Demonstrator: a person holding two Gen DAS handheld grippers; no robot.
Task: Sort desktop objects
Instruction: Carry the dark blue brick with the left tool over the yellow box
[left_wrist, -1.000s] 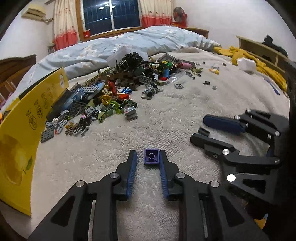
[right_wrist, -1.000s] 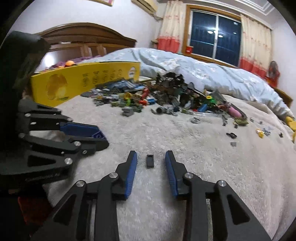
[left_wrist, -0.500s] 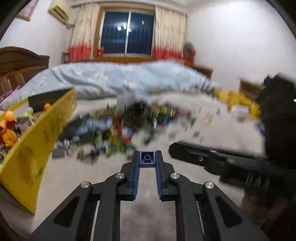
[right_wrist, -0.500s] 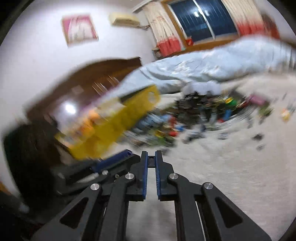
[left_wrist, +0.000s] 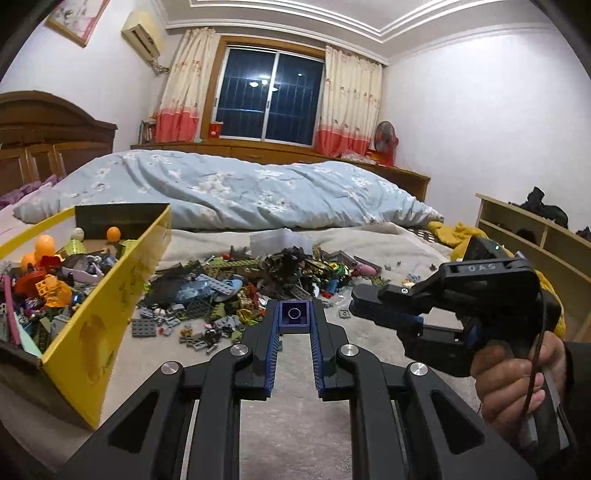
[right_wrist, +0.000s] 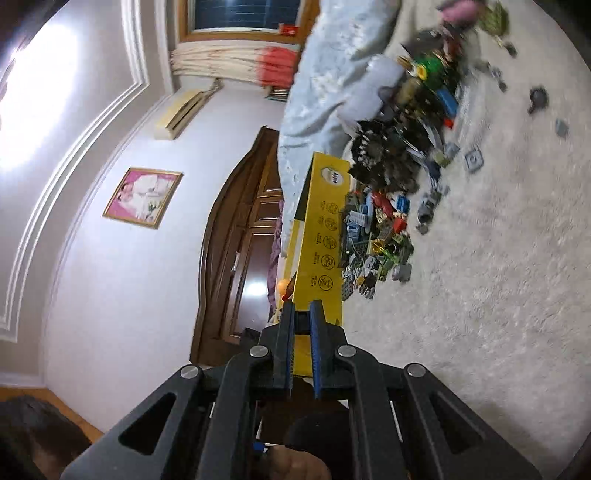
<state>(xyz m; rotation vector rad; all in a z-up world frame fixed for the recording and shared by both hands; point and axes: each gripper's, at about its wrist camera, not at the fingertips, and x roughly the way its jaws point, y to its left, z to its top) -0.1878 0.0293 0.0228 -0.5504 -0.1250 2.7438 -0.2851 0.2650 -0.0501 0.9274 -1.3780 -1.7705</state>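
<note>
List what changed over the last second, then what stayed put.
The left gripper closed on the dark blue brick and lifted it off the blanket. The right gripper shut on the small black piece, raised it and rolled sideways toward the yellow box. The loose brick pile and box stayed as they were.

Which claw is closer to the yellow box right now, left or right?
Probably the right. In its own view the right claw, shut on a small dark piece, sits right at the yellow box wall. The left claw, gripping a dark blue brick, stands off to the box's side.
</note>
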